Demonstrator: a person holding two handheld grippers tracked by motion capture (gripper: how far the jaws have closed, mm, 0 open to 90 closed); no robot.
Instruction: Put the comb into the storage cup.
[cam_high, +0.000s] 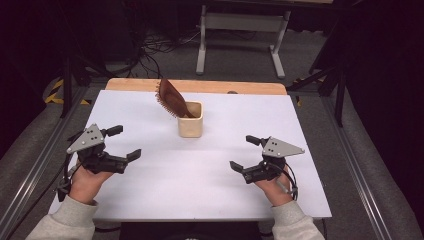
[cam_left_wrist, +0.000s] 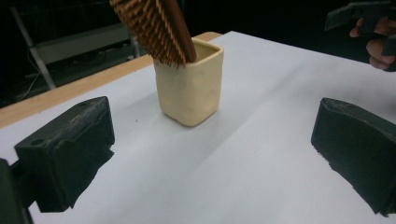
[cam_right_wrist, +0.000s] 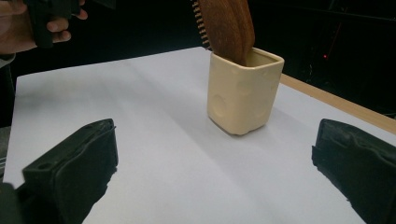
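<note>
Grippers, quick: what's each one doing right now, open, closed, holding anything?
Left gripper: open, holding nothing.
Right gripper: open, holding nothing.

A cup (cam_high: 190, 125) stands on the tabletop (cam_high: 150, 105), toward its far middle. In the cup sits a brush (cam_high: 172, 99), head up, leaning away to my left. My left tongs (cam_high: 126, 142) lie near the tabletop's left edge, my right tongs (cam_high: 244, 152) toward its right. The cup is ahead of both and between them, well apart from each.
</note>
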